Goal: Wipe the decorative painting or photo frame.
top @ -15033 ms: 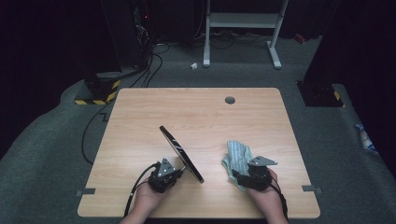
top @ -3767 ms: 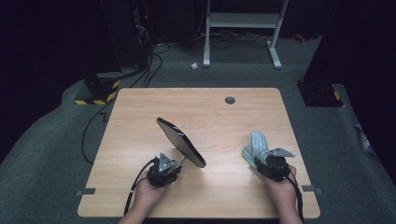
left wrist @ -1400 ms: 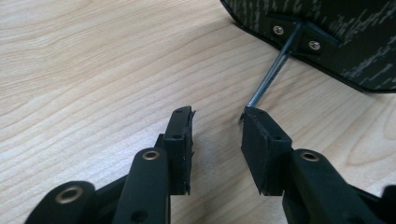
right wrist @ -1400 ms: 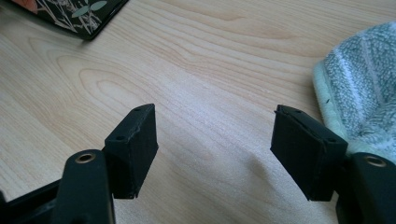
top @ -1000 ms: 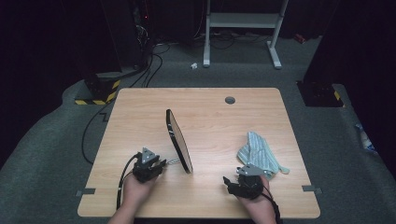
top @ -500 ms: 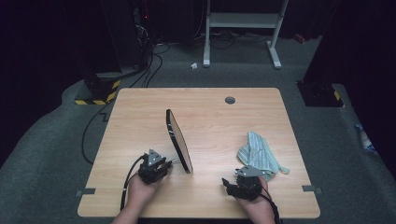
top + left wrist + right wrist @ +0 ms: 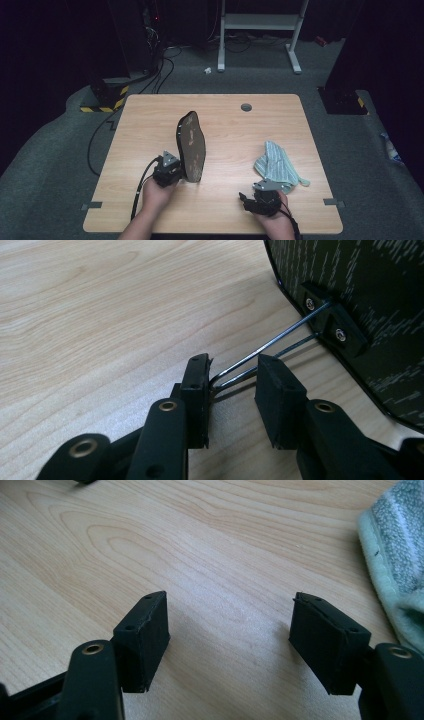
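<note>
Pan (image 7: 192, 145) standing on edge left of table (image 7: 150, 120) centre, far rim cut off in left gripper view; underside speckled, details hard to make out. Left gripper (image 7: 232, 377) just closing, wire handle loop (image 7: 260, 352) between the jaws, touching left pad; right pad looks clear, no firm clamp. Right gripper (image 7: 230, 640) released, wide, holding nothing. Striped cloth (image 7: 276, 167) just beside it, partly cropped in right gripper view.

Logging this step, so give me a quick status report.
Left hand-held gripper jaws around the mirror's wire stand, not clamped. Mirror propped upright. Right hand-held gripper open, empty, beside cloth.
</note>
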